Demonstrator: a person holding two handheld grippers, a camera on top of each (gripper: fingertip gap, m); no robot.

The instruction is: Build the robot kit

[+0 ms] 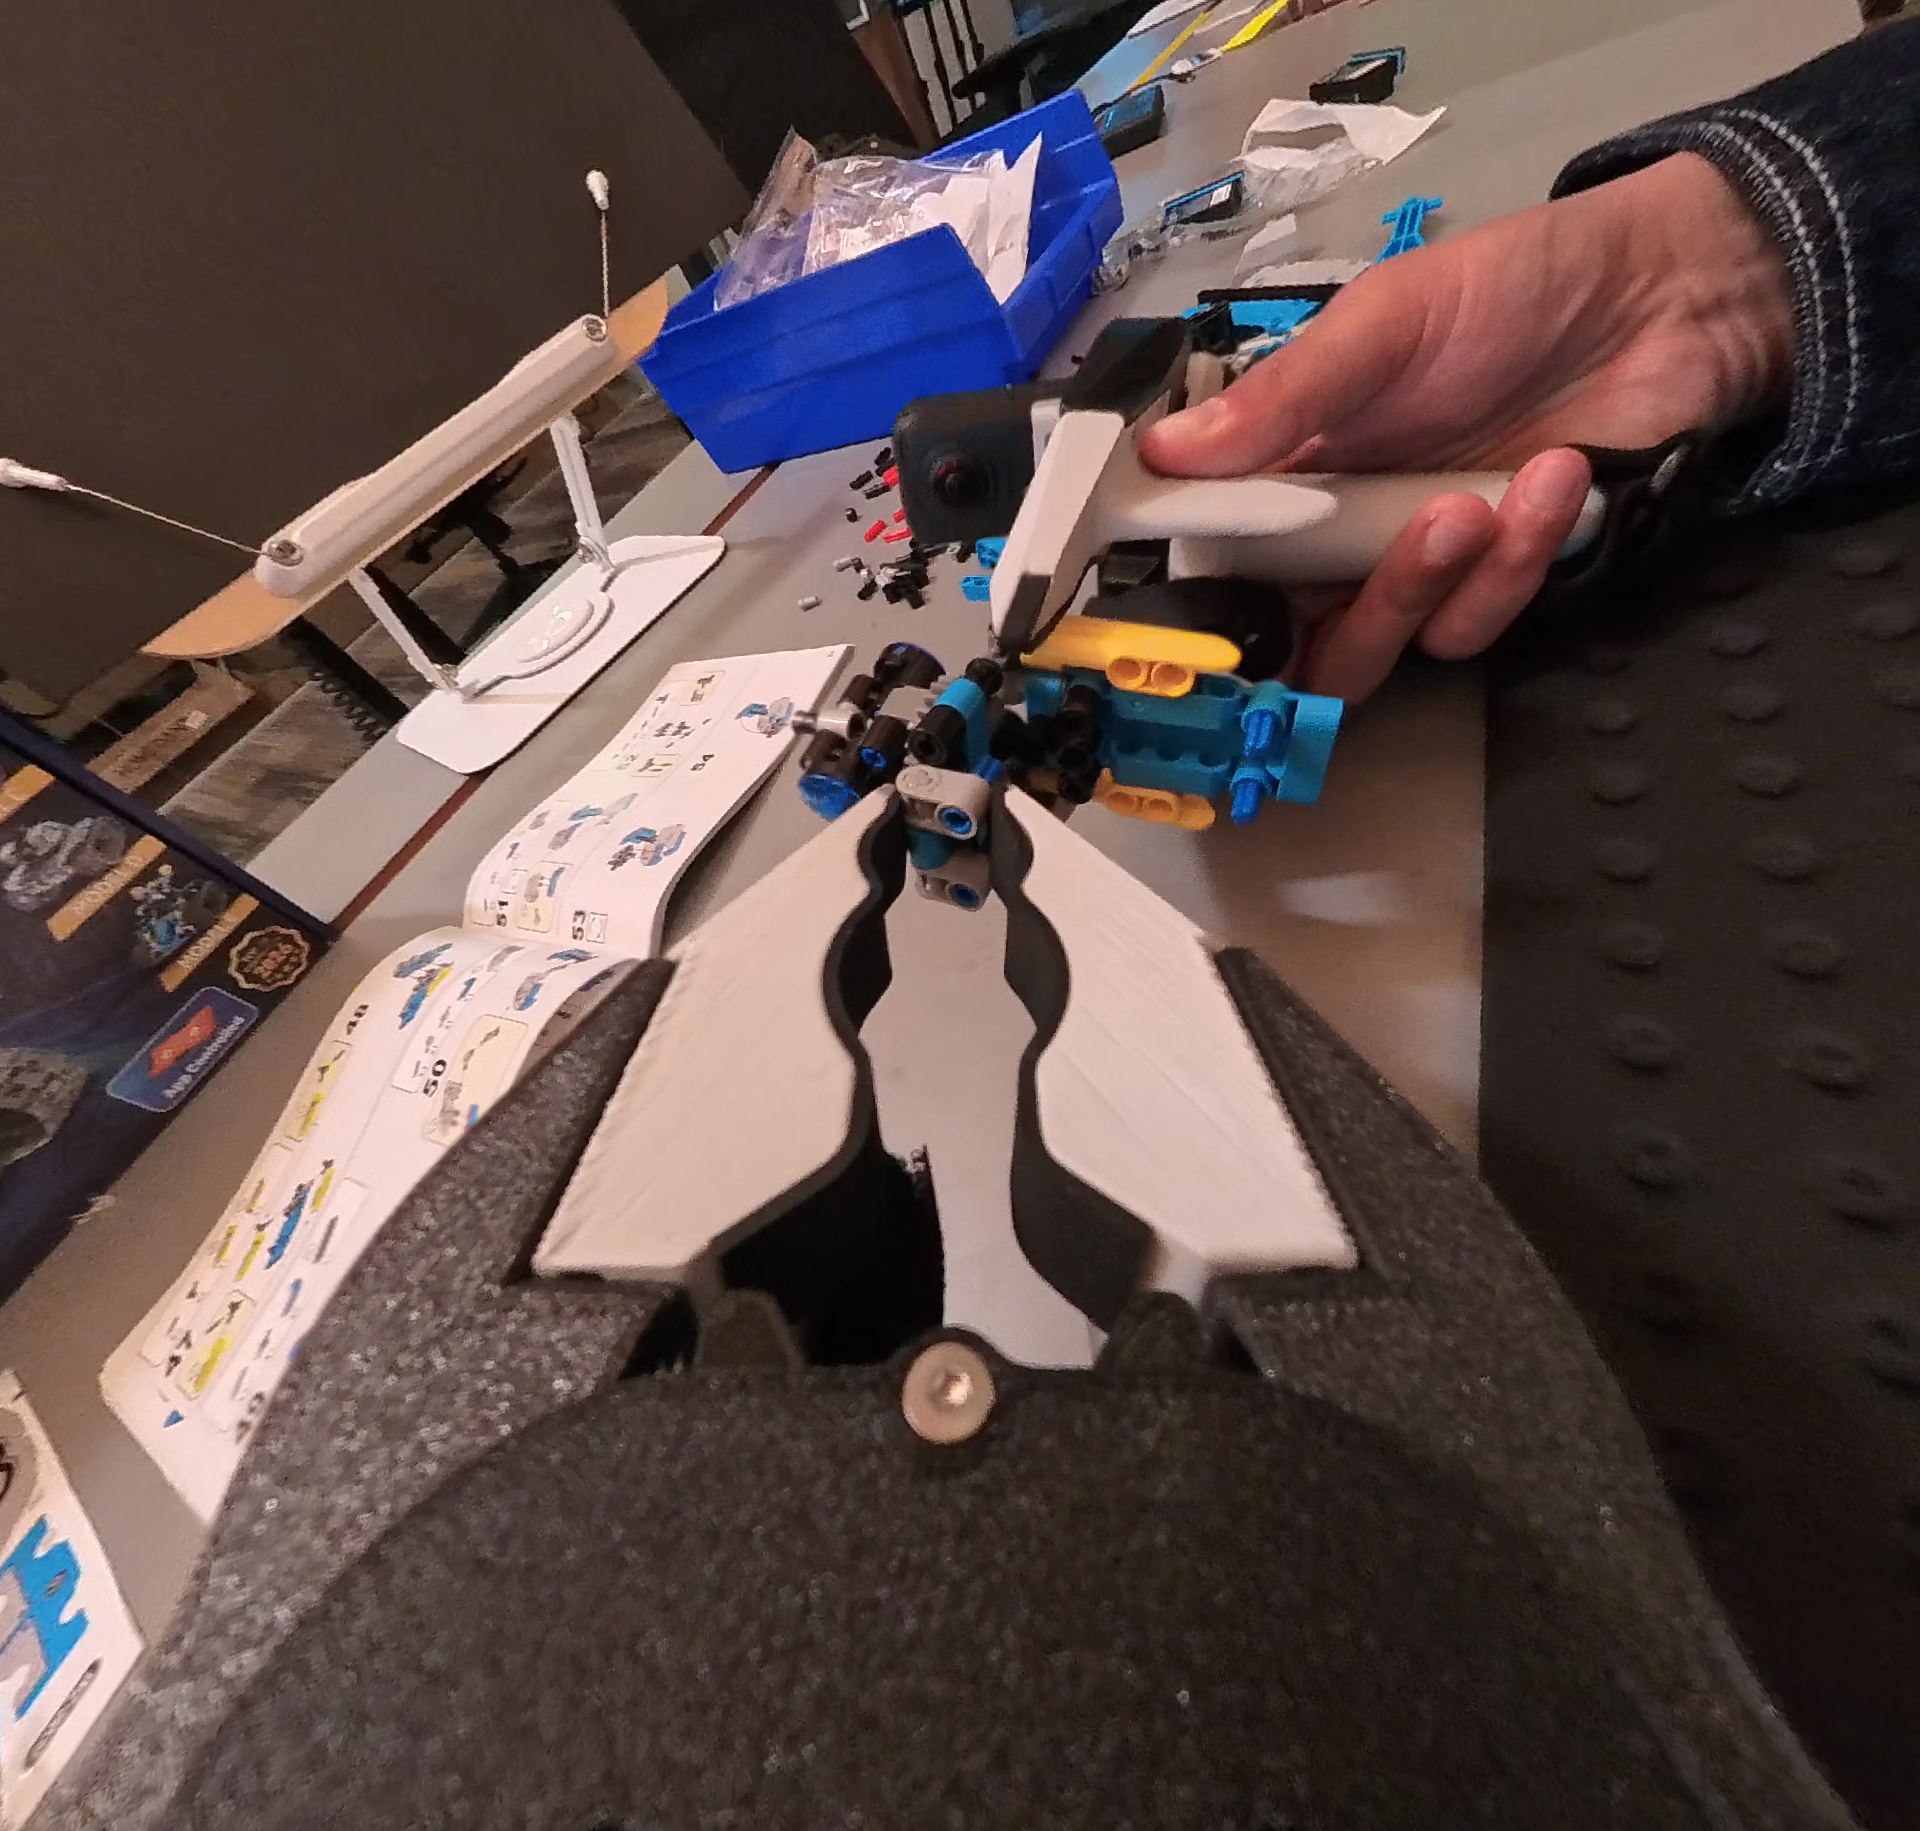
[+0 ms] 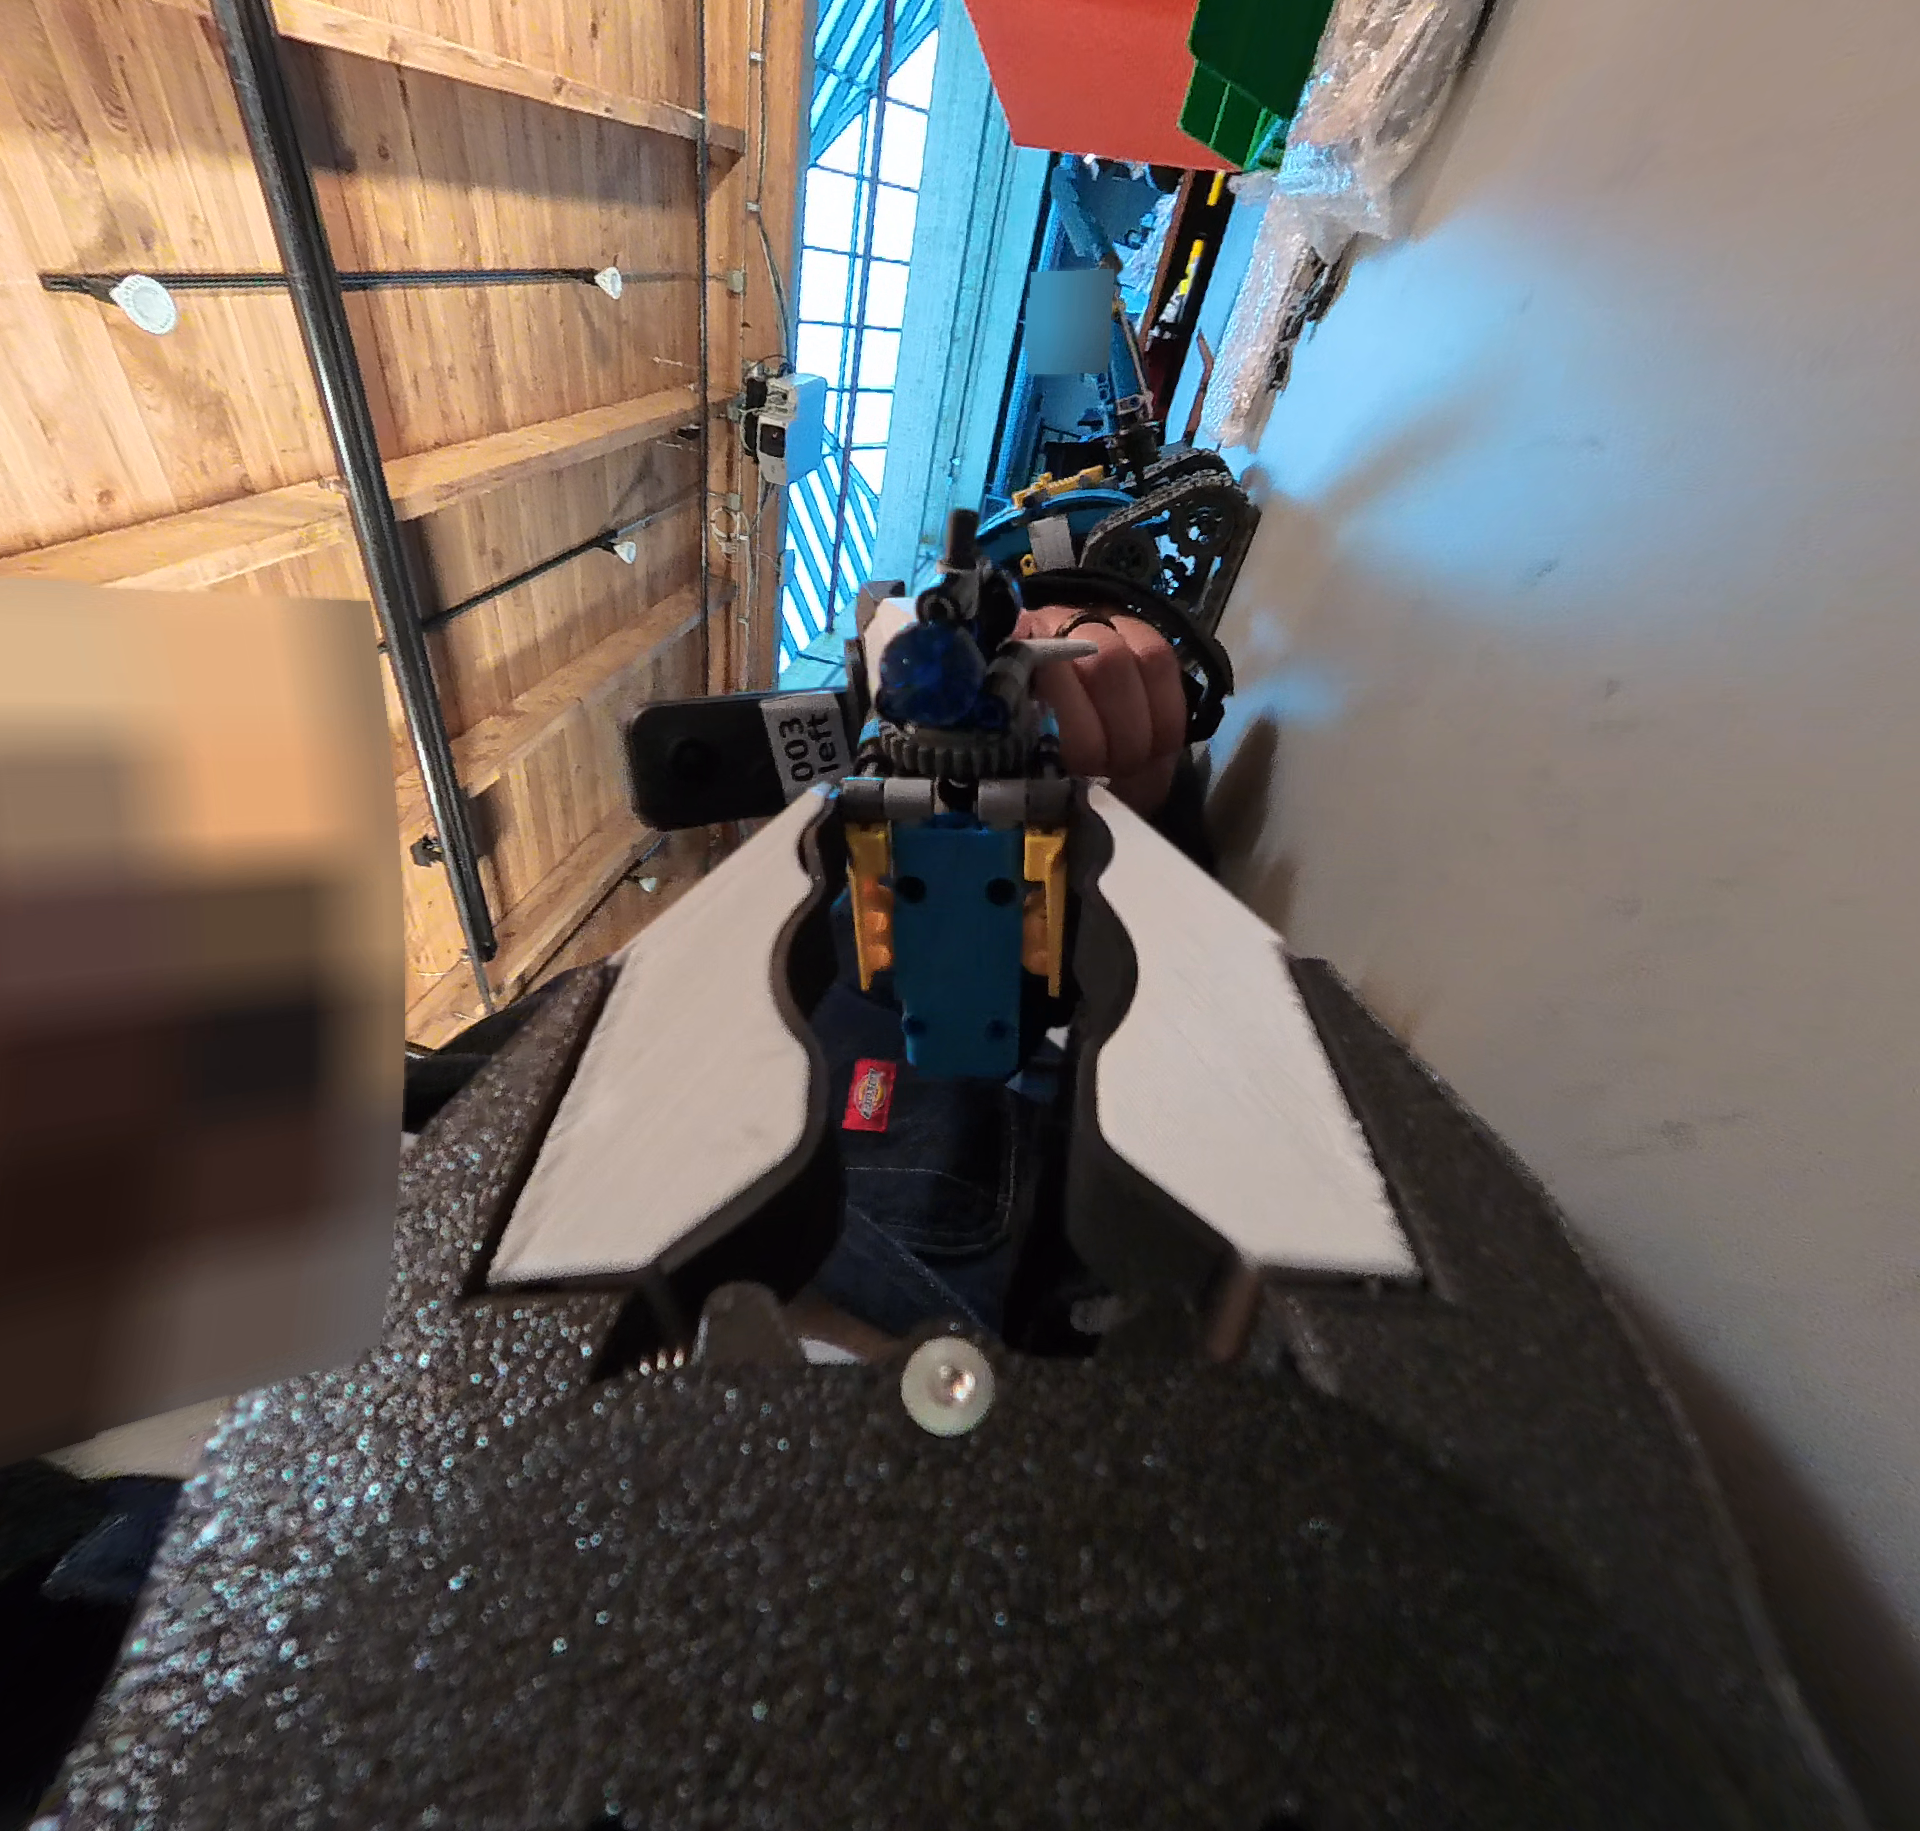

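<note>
Left gripper pinches a grey connector at the toy model's 7 o'clock end; right gripper clamps its blue body, above the grey table. Risk, judged: twisting could pop connector loose.

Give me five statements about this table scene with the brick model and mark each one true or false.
1. The left hand-held gripper is shut on a grey part of the blue, yellow and black brick model. True.
2. The right hand-held gripper is empty. False: it is shut on the same model.
3. The blue plastic bin holds clear plastic bags. True.
4. The white instruction booklet is closed. False: it lies open.
5. Small black and red pins lie loose on the grey table. True.
</note>
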